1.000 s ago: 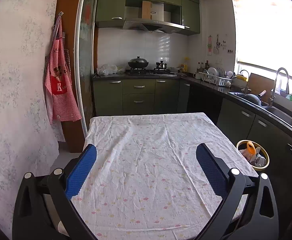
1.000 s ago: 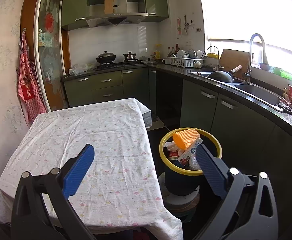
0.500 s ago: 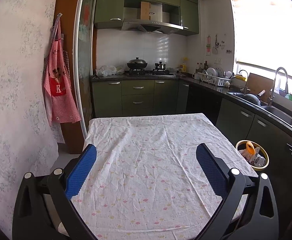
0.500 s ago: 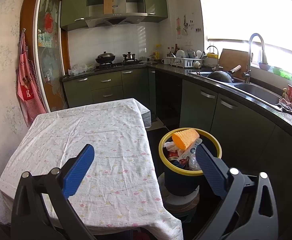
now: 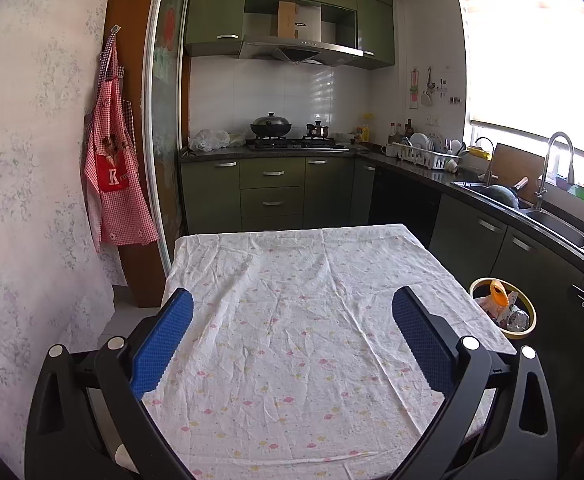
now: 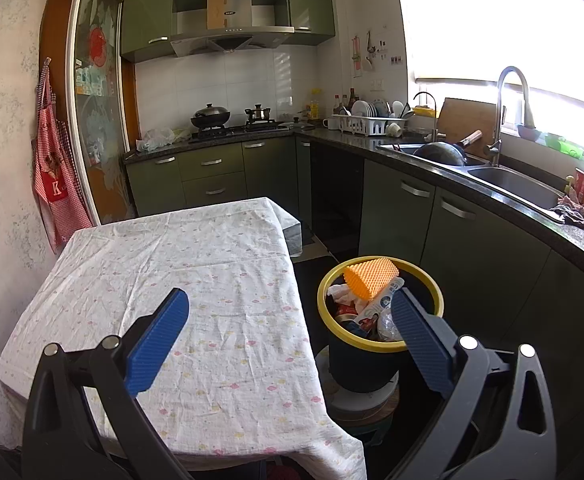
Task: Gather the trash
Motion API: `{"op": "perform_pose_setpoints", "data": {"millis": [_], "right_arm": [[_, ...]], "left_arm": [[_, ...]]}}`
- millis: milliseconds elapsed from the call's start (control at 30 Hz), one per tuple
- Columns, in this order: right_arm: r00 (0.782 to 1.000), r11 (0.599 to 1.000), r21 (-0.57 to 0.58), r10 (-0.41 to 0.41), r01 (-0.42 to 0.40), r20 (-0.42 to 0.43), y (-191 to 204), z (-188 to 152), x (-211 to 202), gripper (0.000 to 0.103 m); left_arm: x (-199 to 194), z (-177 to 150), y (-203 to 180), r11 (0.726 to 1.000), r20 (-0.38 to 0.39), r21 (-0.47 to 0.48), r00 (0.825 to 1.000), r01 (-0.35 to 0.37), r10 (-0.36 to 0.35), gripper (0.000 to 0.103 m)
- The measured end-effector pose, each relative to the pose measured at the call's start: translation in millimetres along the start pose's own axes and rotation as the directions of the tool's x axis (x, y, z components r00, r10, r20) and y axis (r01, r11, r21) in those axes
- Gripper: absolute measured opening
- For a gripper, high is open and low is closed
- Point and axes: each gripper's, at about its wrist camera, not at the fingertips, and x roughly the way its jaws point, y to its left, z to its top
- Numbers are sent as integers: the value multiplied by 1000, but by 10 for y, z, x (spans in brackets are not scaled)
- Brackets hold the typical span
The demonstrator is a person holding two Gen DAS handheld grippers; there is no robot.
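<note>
— Both hand-held grippers were spread wide, were they not? What did each have between its fingers?

— Nothing. The left hand-held gripper (image 5: 292, 320) hung over the cloth-covered surface (image 5: 292, 280), its blue pads (image 5: 160, 348) far apart with only the flowered tablecloth showing between them. The right hand-held gripper (image 6: 290, 320) was parted just as wide, one pad over the near right part of the surface and the other in front of the rim of the trash bin (image 6: 379, 344).

— And where was the trash?

— In that bin, a dark one with a yellow rim, which stood on the floor just beside the right edge of the surface, on a low round stand (image 6: 355, 400). An orange sponge-like piece (image 6: 369, 278) lay on top at the far side, tilted, with crumpled white wrappers (image 6: 343, 294) and a printed packet (image 6: 379, 306) under it. From the left wrist view the bin (image 5: 525, 330) sat low on the right, past the corner of the cloth.

— Anything on the cloth itself?

— Only creases. Behind it ran green cabinets (image 5: 272, 188), a stove with a wok (image 5: 271, 126), a dish rack (image 6: 367, 124) and a sink (image 6: 511, 184) under the window. A red checked apron (image 5: 114, 160) hung on the left wall.
</note>
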Motion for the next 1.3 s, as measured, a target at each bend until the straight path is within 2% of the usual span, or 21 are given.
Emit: {"op": "perform_pose_setpoints", "data": {"millis": [1300], "right_arm": [[1000, 1000, 4, -2, 2, -3, -25, -21, 33, 96]], "left_arm": [[52, -39, -9, 1000, -16, 8, 1000, 14, -13, 98]]}}
